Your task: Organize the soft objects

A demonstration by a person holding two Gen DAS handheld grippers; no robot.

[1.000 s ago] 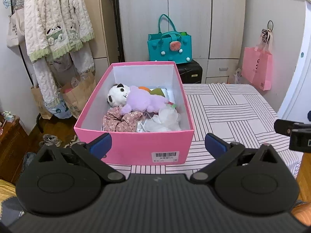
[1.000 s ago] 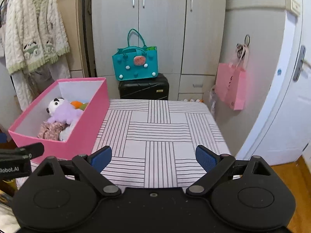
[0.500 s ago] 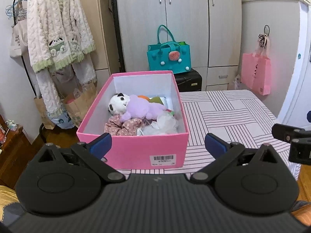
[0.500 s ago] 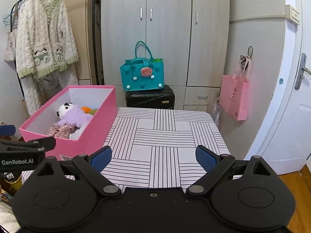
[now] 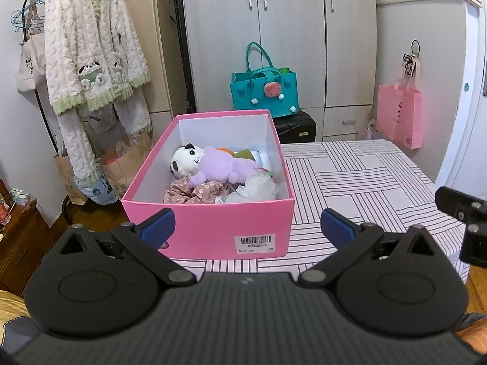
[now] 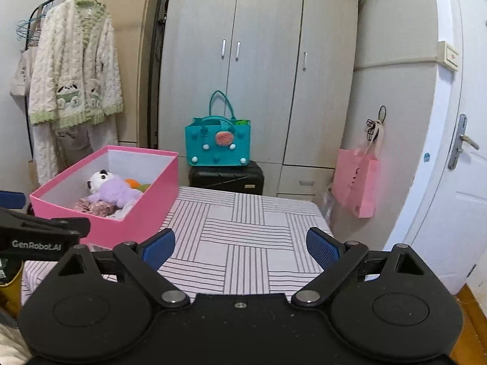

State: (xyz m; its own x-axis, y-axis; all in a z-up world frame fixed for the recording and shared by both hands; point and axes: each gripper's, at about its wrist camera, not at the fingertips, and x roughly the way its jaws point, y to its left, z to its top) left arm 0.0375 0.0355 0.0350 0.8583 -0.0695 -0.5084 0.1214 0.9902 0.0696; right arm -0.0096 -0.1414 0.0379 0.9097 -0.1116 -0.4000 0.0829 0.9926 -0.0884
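A pink box (image 5: pixel 210 228) (image 6: pixel 143 210) stands on the left part of the striped table (image 5: pixel 365 182) (image 6: pixel 243 237). Inside lie a panda plush in a purple suit (image 5: pixel 213 164) (image 6: pixel 112 190), a floral cloth (image 5: pixel 194 190), a white mesh puff (image 5: pixel 258 187) and something orange and green (image 6: pixel 137 184). My left gripper (image 5: pixel 246 228) is open and empty, just short of the box's near wall. My right gripper (image 6: pixel 240 246) is open and empty over the table's near edge, to the right of the box.
A teal bag (image 5: pixel 264 91) (image 6: pixel 217 144) sits on a black suitcase (image 6: pixel 226 179) behind the table, before a grey wardrobe (image 6: pixel 258 60). A pink bag (image 5: pixel 400 115) (image 6: pixel 354 182) hangs on the right wall. A fluffy jacket (image 5: pixel 91 48) hangs on a rack at left. A white door (image 6: pixel 456 167) stands at right.
Both grippers have drawn back and tipped upward, so the box and table sit lower and farther off in both views. Both stay open and empty.
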